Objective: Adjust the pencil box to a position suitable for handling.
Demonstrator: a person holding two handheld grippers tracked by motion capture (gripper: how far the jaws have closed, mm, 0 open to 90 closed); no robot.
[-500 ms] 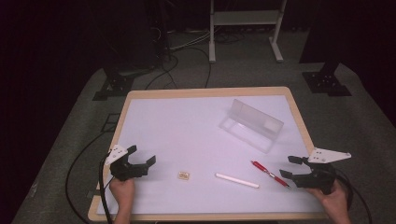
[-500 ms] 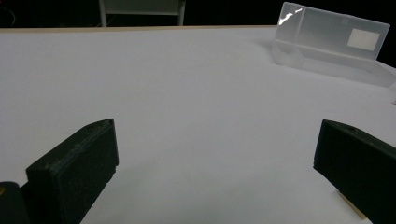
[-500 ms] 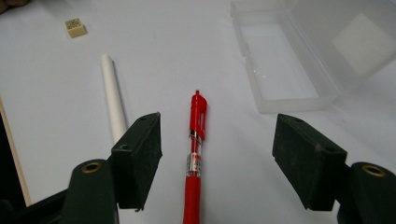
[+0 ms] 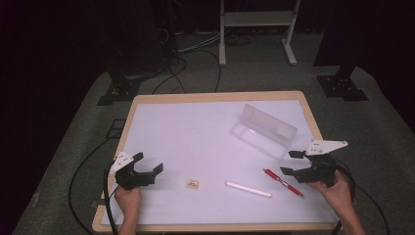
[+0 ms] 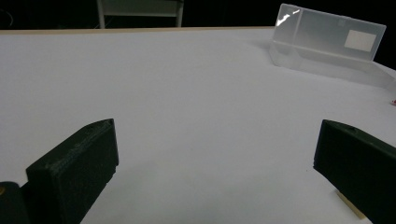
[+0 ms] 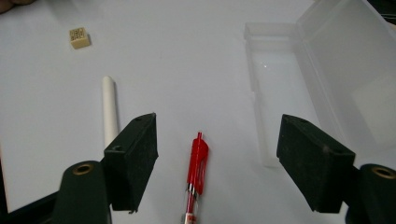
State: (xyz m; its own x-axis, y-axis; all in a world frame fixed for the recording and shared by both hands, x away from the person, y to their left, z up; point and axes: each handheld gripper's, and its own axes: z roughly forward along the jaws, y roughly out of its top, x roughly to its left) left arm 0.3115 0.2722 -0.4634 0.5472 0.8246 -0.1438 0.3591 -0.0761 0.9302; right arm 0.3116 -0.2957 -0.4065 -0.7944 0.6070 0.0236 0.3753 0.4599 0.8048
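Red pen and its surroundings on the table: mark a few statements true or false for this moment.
1. The red pen lies between the right gripper's open jaws, unpinched. True.
2. The clear plastic case is closed. False: its lid stands open.
3. The white stick lies between the small tan eraser and the red pen in the high view. True.
4. The left gripper holds the eraser. False: its jaws are open and hold nothing.
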